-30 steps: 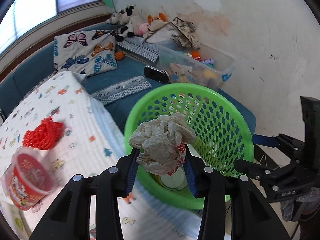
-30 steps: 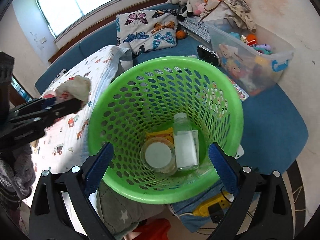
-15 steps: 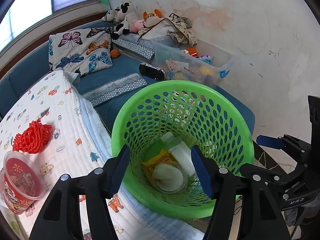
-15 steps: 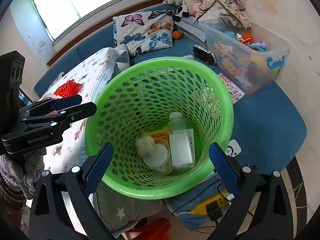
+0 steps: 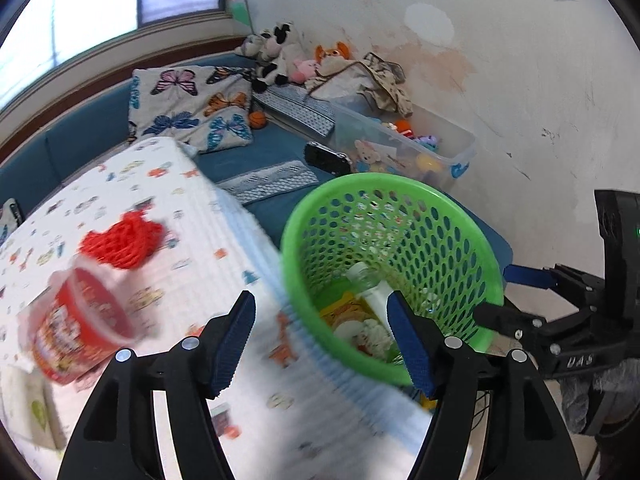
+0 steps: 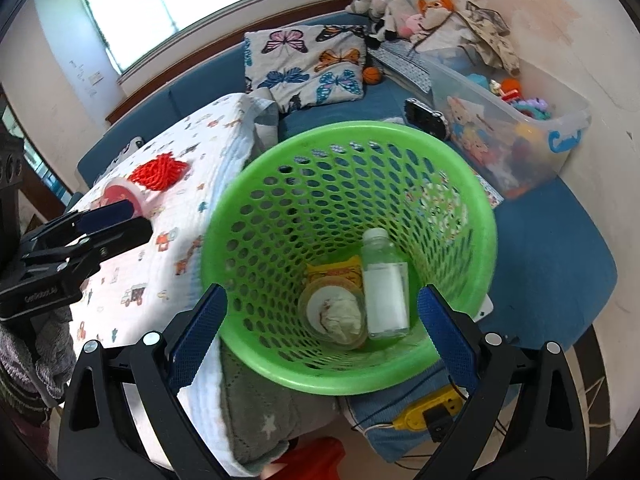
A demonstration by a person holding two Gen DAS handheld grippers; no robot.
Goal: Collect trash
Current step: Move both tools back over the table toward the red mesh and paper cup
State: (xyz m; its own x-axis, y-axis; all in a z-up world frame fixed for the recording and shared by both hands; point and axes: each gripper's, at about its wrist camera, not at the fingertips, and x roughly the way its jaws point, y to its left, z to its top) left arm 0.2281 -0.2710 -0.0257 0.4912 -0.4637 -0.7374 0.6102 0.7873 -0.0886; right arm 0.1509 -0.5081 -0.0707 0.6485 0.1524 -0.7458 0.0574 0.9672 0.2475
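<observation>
A green mesh basket [image 6: 348, 132] [image 5: 400, 186] stands beside the bed. In it lie a crumpled paper ball [image 6: 340, 312] [image 5: 372, 332], a clear bottle [image 6: 384, 288] and a yellow wrapper [image 6: 336, 272]. My left gripper [image 5: 320, 308] hangs over the quilt's edge next to the basket; its jaws are opening with nothing between them. My right gripper [image 6: 322, 296] is open wide above the basket's near rim. On the quilt are a red cup [image 5: 76, 328] [image 6: 120, 194] and a red net ball [image 5: 124, 240] [image 6: 158, 170].
A patterned white quilt [image 5: 172, 200] covers the bed. Behind it are a butterfly pillow [image 6: 308, 64], soft toys [image 6: 400, 12] and a clear toy bin [image 6: 520, 128] on the blue mattress. The wall is at the right. A yellow plug strip [image 6: 424, 412] lies on the floor.
The left gripper let go of the paper ball, which now lies in the basket. It then opened and swung left over the quilt. The right gripper barely moved.
</observation>
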